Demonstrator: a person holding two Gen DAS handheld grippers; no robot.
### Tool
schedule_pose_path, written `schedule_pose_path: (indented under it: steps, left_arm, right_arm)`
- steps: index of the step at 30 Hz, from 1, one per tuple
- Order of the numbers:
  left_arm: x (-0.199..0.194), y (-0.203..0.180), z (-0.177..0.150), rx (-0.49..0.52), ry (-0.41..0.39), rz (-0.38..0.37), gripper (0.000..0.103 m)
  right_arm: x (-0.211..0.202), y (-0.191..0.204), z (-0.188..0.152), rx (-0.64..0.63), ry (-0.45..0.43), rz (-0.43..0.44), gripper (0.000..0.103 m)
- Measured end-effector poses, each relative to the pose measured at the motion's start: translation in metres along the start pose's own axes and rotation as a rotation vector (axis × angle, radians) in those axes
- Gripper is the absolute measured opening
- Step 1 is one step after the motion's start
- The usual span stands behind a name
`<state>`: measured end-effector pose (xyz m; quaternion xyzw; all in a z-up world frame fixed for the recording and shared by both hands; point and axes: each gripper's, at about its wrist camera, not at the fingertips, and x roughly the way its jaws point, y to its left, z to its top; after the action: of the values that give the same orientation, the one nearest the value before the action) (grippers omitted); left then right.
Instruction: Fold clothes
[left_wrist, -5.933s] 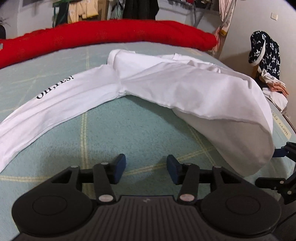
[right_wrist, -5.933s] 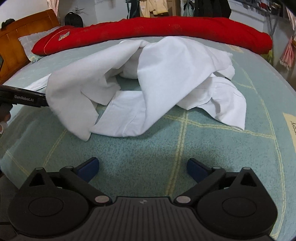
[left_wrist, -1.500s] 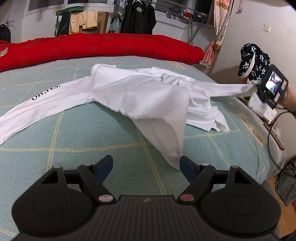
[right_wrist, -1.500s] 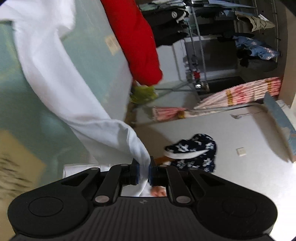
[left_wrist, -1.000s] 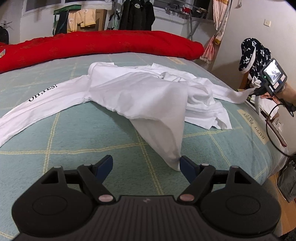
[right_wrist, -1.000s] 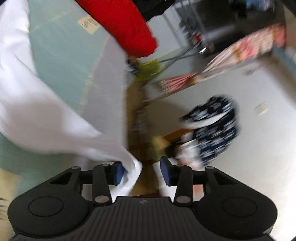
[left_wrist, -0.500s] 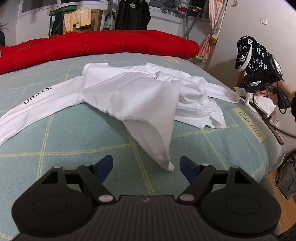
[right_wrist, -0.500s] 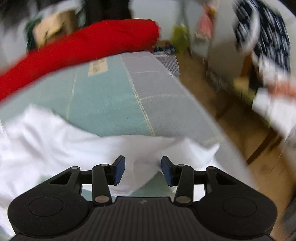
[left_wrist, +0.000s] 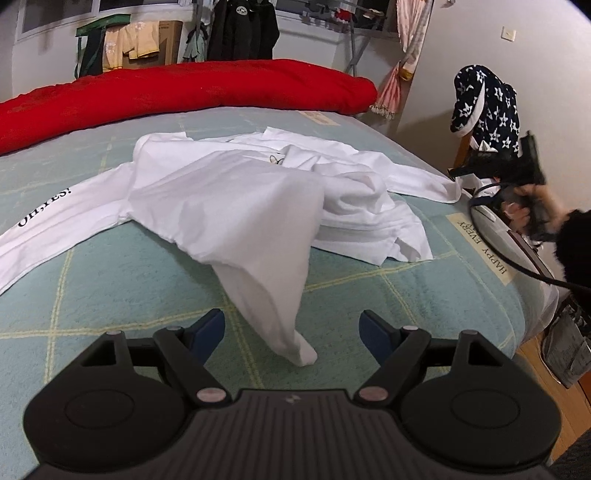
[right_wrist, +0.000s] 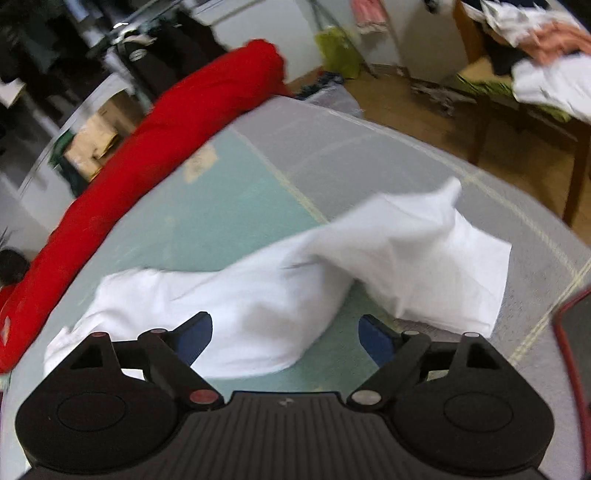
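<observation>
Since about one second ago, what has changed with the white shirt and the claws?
The right claw released the shirt sleeve; its jaws are opening, and the sleeve now lies on the bed. The left claw stayed open above the white shirt, gripping nothing.

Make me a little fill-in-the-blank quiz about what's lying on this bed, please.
1. The crumpled shirt on the bed is ____ in colour.
2. The long rolled quilt at the bed's far side is ____.
3. The black letters on the shirt's sleeve read "OH, ____!".
4. The left gripper holds ____ between its fingers.

Missing words: white; red; YES; nothing
</observation>
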<state>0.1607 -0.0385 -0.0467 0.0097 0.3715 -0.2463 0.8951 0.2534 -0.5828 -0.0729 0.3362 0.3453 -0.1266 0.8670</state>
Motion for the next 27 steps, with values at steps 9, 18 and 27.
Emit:
schedule_pose_path:
  steps: [9, 18, 27]
  left_arm:
    - [0.013, -0.011, 0.015, 0.025, 0.016, 0.042, 0.080]
    - [0.028, -0.027, 0.024, 0.054, 0.018, 0.022, 0.084]
    - [0.033, -0.028, 0.025, 0.054, 0.028, 0.038, 0.084]
  right_arm:
    - [0.033, -0.031, 0.032, 0.111, -0.213, 0.076, 0.091]
    - [0.013, -0.056, 0.073, 0.096, -0.315, 0.106, 0.091]
    - [0.008, -0.084, 0.087, 0.101, -0.260, 0.038, 0.053]
